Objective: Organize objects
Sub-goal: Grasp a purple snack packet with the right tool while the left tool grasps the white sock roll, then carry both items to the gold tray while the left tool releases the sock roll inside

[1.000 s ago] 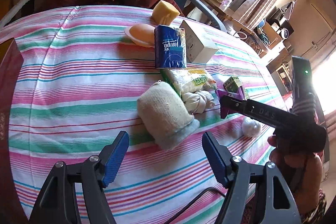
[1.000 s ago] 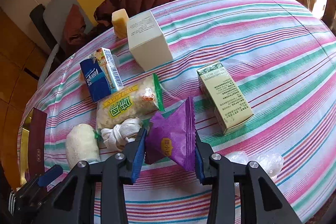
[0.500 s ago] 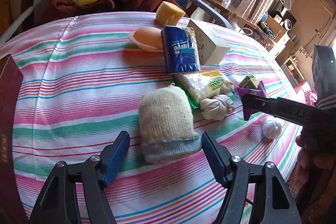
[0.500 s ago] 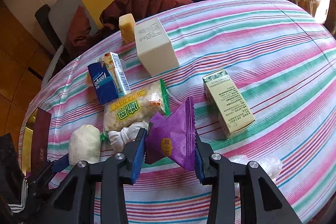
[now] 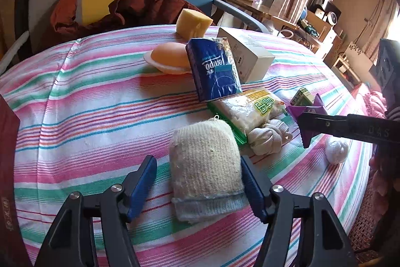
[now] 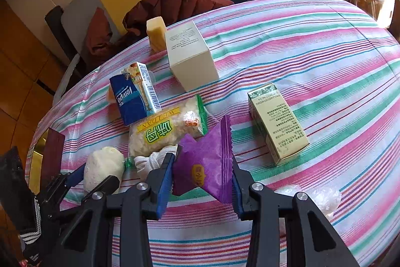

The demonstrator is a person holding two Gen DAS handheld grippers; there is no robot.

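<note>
At the bottom centre of the right wrist view, the right gripper (image 6: 201, 182) was clamped on a purple snack packet (image 6: 206, 162), lifted over the striped tablecloth (image 6: 312, 61). In the left wrist view, the left gripper (image 5: 198, 182) was spread wide around a rolled cream sock (image 5: 205, 167) at lower centre, its right pad touching the sock, its left pad apart.
</note>
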